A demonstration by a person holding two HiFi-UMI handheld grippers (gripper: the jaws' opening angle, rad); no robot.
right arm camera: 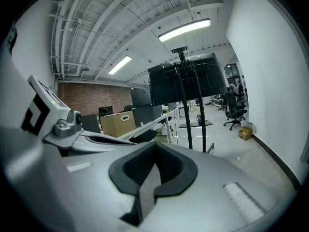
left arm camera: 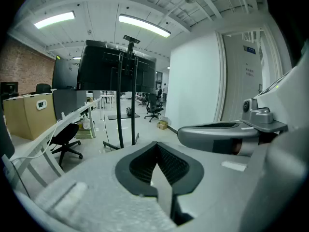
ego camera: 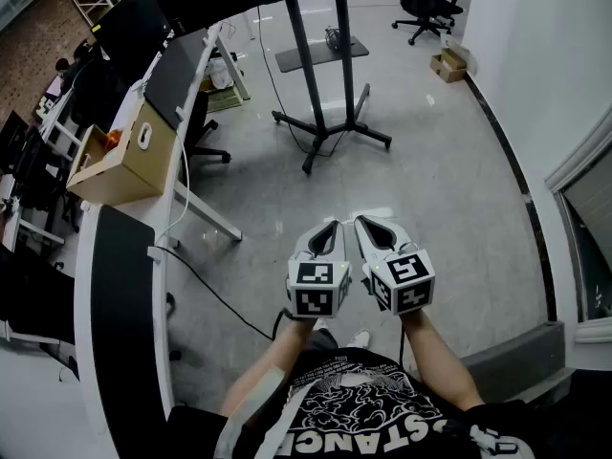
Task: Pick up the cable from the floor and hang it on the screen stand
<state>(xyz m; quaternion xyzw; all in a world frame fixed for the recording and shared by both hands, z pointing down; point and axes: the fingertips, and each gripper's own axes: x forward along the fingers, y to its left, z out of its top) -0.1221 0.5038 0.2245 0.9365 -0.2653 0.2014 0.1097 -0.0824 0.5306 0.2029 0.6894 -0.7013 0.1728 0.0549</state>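
at your far left the desk [ego camera: 122, 295] runs along the wall side. from under it a black cable [ego camera: 229, 309] trails across the pale floor and ends near your feet. that looks like the one to lift, and it lies low and left of both tools. a thinner lead also drops beside the stand, so check which one you mean before you commit.

your left gripper [ego camera: 333, 226] is held out in front of your waist. its jaws are pressed fully together with nothing between them. the right gripper [ego camera: 366, 223] sits just beside it, almost touching. its jaws are closed tip to tip as well, and it too is empty.

the pickup is not yet begun, so part the jaws of one tool first and then crouch. the left one is nearer the cable. come down over a stretch that lies free on the floor, not the part tucked by the desk leg. set the jaws across the cable, not along it, and close only once it sits deep between the ribbed pads. a thin lead will likely slip from the tips.

the screen stand [ego camera: 345, 55] is ahead and well apart from you. gather some slack before you carry the cable over to it.
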